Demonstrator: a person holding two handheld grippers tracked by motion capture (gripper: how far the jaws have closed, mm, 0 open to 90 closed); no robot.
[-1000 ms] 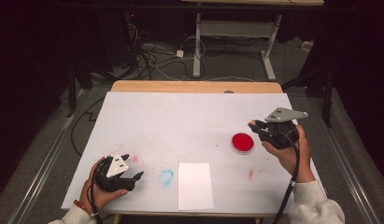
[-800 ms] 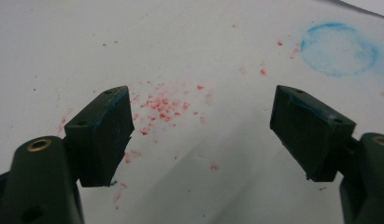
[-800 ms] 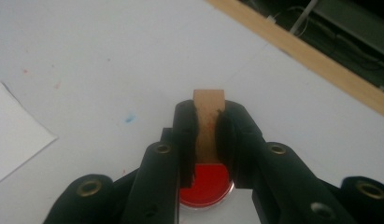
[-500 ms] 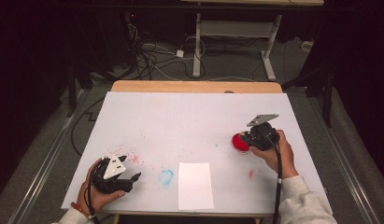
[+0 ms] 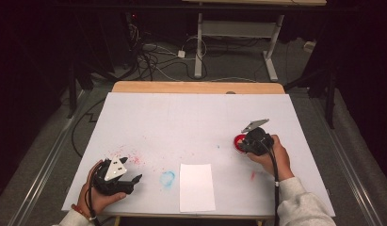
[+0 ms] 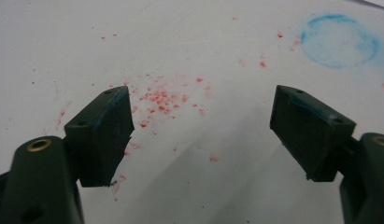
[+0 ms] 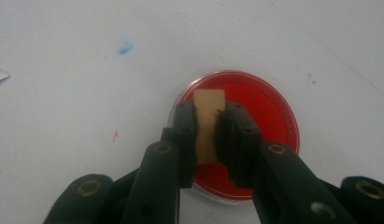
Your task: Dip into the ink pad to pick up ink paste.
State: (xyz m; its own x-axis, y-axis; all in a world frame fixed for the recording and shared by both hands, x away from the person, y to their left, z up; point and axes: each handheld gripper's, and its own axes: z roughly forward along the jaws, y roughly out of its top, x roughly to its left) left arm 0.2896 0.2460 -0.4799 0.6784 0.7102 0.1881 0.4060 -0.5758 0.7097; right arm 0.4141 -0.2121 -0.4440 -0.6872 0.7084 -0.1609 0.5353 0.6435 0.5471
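Holding one tan block, right gripper overhangs one red dish.

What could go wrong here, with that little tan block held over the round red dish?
The right gripper is shut on the small tan block above the shallow round red dish; pressing off-centre could tip the dish or smear red.

Red specks already dot the white table sheet, so more drips could reach the blank white paper.
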